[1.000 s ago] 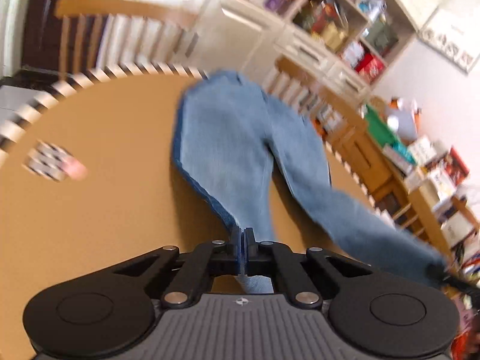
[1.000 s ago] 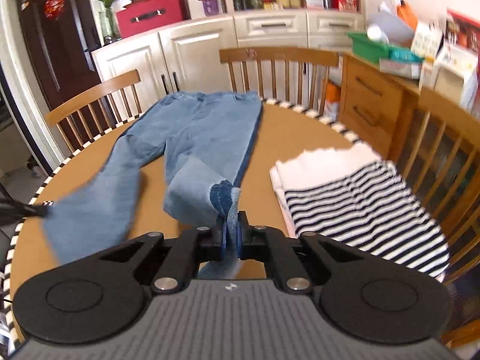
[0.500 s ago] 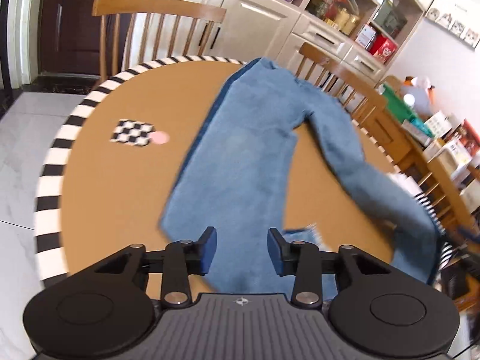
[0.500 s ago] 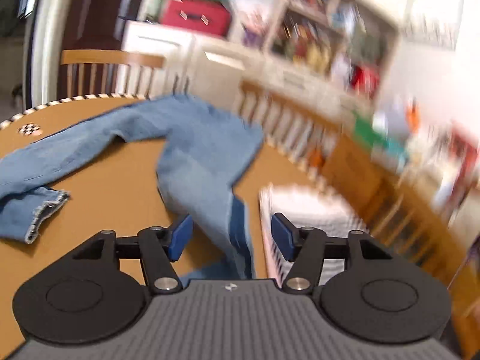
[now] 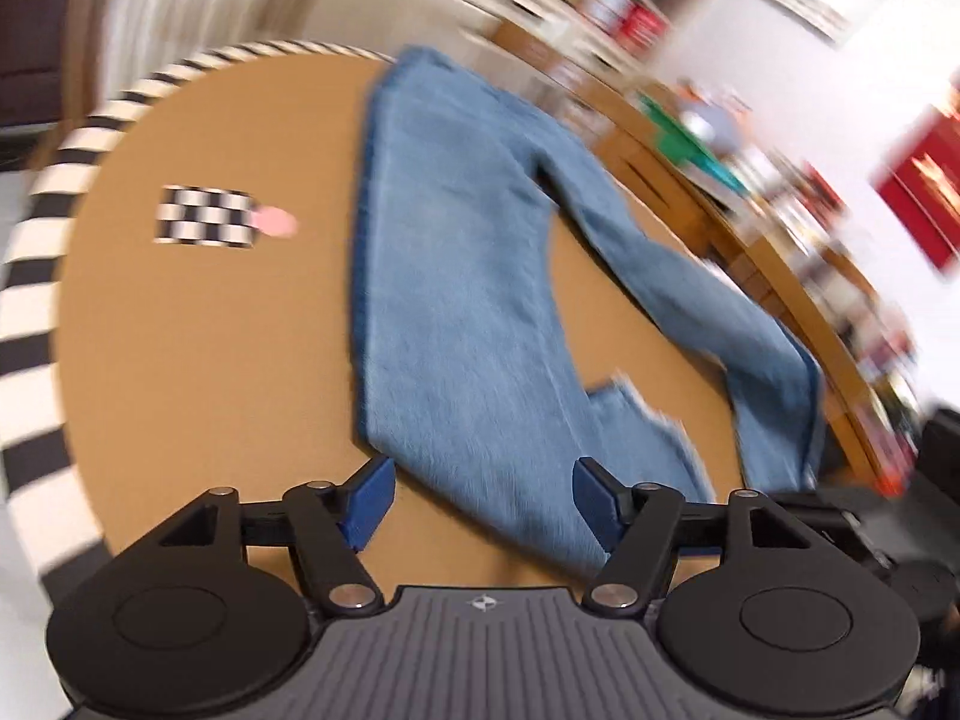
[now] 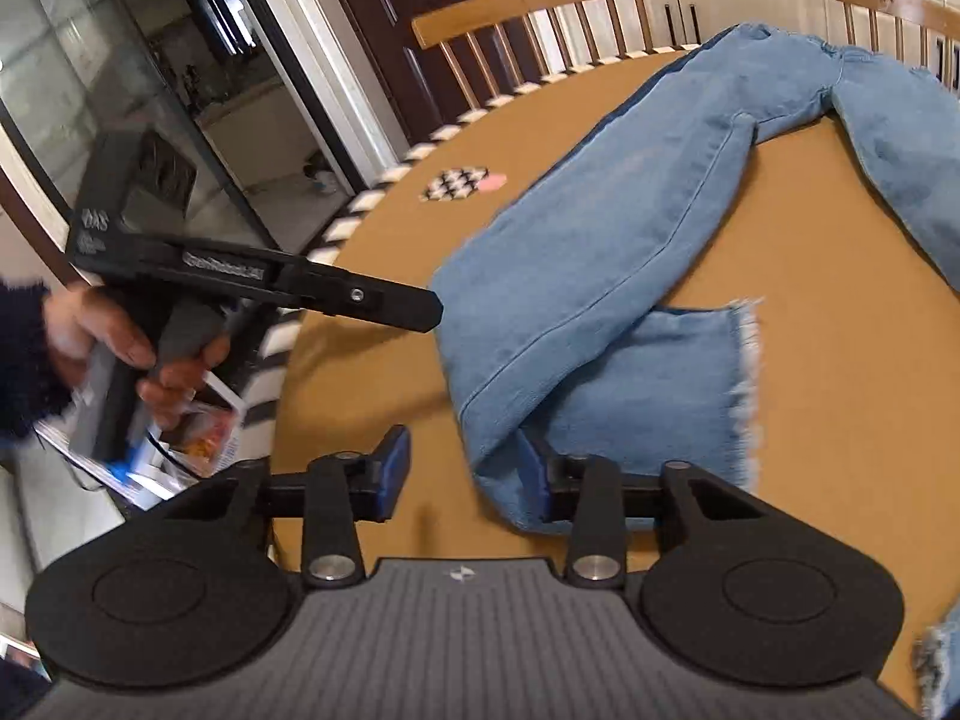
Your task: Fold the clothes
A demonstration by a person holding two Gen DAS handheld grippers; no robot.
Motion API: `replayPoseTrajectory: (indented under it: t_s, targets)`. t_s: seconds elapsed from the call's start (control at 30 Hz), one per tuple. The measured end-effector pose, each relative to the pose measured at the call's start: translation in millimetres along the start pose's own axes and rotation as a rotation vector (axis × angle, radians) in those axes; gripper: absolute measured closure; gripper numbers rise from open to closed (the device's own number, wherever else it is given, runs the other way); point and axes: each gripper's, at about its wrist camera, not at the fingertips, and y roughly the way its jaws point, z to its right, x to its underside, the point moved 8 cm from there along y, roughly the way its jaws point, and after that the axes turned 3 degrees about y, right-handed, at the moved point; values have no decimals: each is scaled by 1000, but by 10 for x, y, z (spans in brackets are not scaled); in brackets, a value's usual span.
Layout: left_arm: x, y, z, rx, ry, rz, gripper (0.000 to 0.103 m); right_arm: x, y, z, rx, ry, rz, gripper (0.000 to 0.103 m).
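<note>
Light blue jeans (image 5: pixel 468 276) lie spread on the round brown table (image 5: pixel 198 360), legs apart, waistband at the far edge. The near leg is doubled over at its frayed hem (image 6: pixel 744 384). My left gripper (image 5: pixel 483 501) is open, just above the near leg's fold. My right gripper (image 6: pixel 465 477) is open at the same folded leg end (image 6: pixel 540 360); its right pad is partly hidden by the cloth. The left gripper also shows in the right wrist view (image 6: pixel 420 306), held in a hand beside the fold. The left wrist view is motion-blurred.
A checkered marker with a pink dot (image 5: pixel 207 225) lies on the table left of the jeans. Wooden chairs (image 6: pixel 528 0) stand around the striped table rim (image 5: pixel 36 312). Cabinets and cluttered shelves (image 5: pixel 708 138) lie beyond; a dark doorway (image 6: pixel 372 12) is at left.
Both grippers let go of the jeans legs a second ago and opened wide. The right gripper swung left to the near leg's folded end. The left camera is still moving.
</note>
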Motion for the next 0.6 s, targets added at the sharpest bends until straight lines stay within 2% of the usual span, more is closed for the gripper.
replayPoseTrajectory:
  t_s: [0.07, 0.17, 0.3, 0.33, 0.4, 0.47, 0.53, 0.57, 0.6]
  targets:
    - [-39, 40, -61, 48, 24, 0, 34, 33, 111, -27, 61, -21, -10, 84]
    - [-96, 61, -160, 99, 21, 4, 34, 50, 208, -90, 106, -16, 5, 91]
    - [-128, -37, -336, 116, 24, 21, 30, 6, 200, -110, 127, 42, 6, 98]
    - [-141, -76, -387, 126, 11, 23, 28, -12, 172, -112, 101, 103, 21, 98]
    - [-185, -173, -477, 157, -25, 31, 27, -160, 9, -158, -15, 280, 83, 99]
    - [-298, -326, -549, 209, -94, 73, 27, -409, -259, -234, -156, 420, 180, 101]
    - [-466, -516, -608, 274, -178, 148, 23, -669, -514, -164, -288, 589, 283, 101]
    - [-545, -601, -609, 314, -211, 181, 22, -734, -596, -66, -328, 671, 324, 101]
    - [-623, -684, -604, 356, -241, 213, 20, -739, -609, 93, -323, 751, 346, 101]
